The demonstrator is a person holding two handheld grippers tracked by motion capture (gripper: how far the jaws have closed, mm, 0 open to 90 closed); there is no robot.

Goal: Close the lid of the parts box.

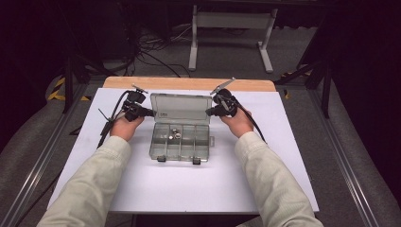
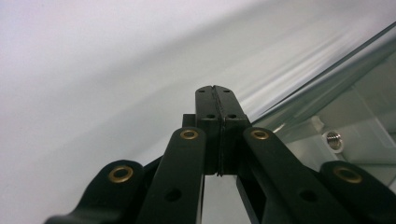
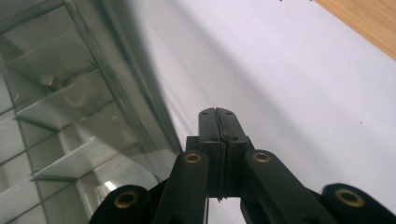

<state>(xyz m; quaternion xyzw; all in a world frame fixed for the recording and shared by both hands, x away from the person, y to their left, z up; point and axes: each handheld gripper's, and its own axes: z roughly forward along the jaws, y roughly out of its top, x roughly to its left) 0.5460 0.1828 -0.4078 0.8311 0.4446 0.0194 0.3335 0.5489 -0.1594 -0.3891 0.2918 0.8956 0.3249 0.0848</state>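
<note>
A clear plastic compartment box (image 1: 182, 141) lies on the white table top (image 1: 142, 184) with its lid (image 1: 180, 108) standing open at the back. A few small metal parts (image 1: 175, 134) rest in its middle compartments. My left gripper (image 1: 150, 112) is by the lid's left edge, jaws pressed together with nothing between them. My right gripper (image 1: 208, 112) is by the lid's right edge, also shut and empty. In the left gripper view the shut gripper (image 2: 215, 88) points past the lid's edge (image 2: 327, 70), and a threaded insert (image 2: 333, 138) shows. In the right gripper view the shut gripper (image 3: 217, 112) hangs beside the compartments (image 3: 60, 107).
A wooden strip (image 1: 189, 83) runs along the table's far edge. Beyond it stand a white frame's legs (image 1: 194, 42) and loose cables (image 1: 151, 52) on the grey floor. Two black latches (image 1: 161, 159) sit on the box's near side. Metal rails (image 1: 340, 161) flank the table.
</note>
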